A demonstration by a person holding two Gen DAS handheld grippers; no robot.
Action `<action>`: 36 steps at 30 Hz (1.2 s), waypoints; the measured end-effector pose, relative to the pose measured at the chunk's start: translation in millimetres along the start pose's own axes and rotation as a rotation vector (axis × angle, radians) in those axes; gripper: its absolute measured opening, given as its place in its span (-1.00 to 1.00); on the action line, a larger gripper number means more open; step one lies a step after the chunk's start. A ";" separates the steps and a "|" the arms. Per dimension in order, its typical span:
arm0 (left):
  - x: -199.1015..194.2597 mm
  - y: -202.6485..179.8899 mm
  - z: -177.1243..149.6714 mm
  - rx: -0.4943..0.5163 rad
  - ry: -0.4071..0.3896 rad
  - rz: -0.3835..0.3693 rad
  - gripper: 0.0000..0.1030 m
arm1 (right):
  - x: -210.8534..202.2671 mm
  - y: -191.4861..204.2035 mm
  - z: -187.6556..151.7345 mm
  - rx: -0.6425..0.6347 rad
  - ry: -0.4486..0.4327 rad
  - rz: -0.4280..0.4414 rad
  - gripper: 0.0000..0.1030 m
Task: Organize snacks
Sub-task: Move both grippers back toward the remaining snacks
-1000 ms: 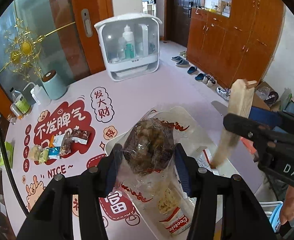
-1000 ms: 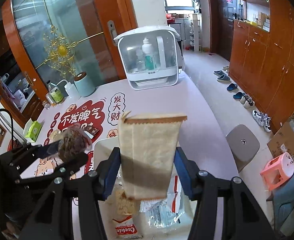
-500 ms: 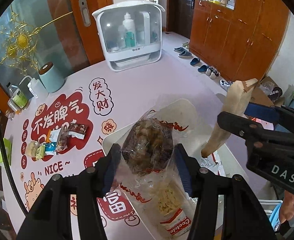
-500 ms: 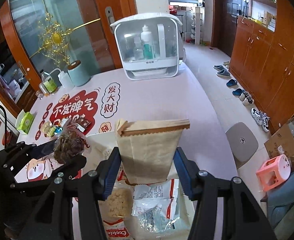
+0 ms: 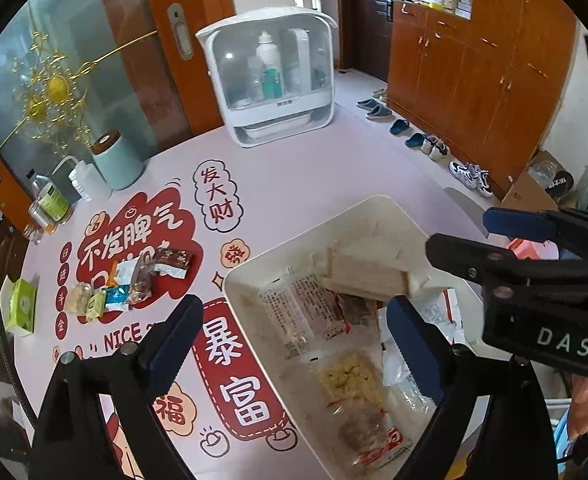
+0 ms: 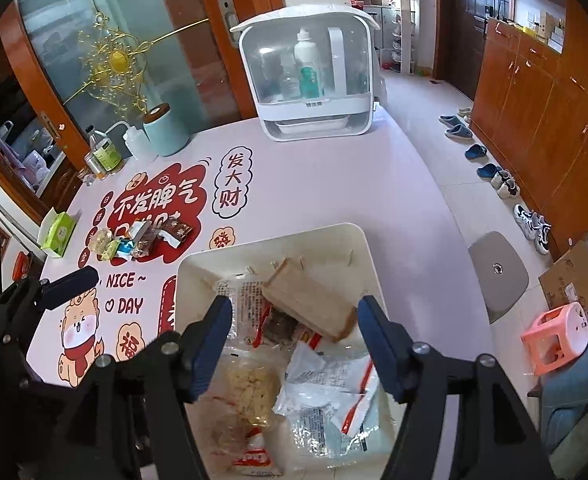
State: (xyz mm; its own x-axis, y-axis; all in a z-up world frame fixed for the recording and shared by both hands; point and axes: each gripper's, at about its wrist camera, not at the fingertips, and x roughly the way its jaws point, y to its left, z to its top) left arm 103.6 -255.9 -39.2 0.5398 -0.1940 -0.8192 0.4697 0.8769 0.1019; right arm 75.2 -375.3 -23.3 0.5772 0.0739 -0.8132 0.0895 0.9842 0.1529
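Hovering: we see both grippers angled down over the white bin [image 6: 368, 256] | left gripper [image 5: 294, 344] fingers just spread, empty | right gripper [image 6: 291, 340] fingers just spread, brown paper bag [image 6: 310, 300] lying loose in the bin | surface [image 6: 314, 176] print "NICE ~ DAY"; right gripper marked "DAS".

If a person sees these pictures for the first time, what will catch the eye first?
Probably the white bin of snack packets near the table's front edge, with a tan paper bag lying on top. Both open claws, left claw and right claw, hang over it; small snacks wait on the red print.
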 end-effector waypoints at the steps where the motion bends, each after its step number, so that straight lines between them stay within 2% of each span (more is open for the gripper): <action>1: -1.9 2.1 -0.9 -0.007 -0.003 0.004 0.79 | -1.3 1.3 -1.6 -0.002 0.001 -0.001 0.28; 15: -28.5 13.8 -22.4 -0.037 -0.029 0.006 0.79 | -19.4 13.9 -24.4 0.010 -0.004 0.002 0.28; 22: -46.0 21.7 -47.8 -0.037 -0.040 0.012 0.79 | -28.7 23.7 -45.9 0.022 0.005 0.012 0.28; 28: -59.9 46.4 -64.8 -0.082 -0.054 0.013 0.79 | -34.9 39.6 -61.9 0.016 0.011 0.009 0.28; 36: -83.9 104.1 -87.5 -0.157 -0.087 0.039 0.79 | -36.3 75.4 -66.6 0.003 0.006 -0.012 0.28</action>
State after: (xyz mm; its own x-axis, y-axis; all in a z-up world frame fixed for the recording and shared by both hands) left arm 46.1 -109.9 -9.2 0.6172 -0.1896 -0.7636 0.3361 0.9411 0.0380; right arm 7.0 -293.1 -19.6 0.5713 0.0634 -0.8183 0.0990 0.9844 0.1454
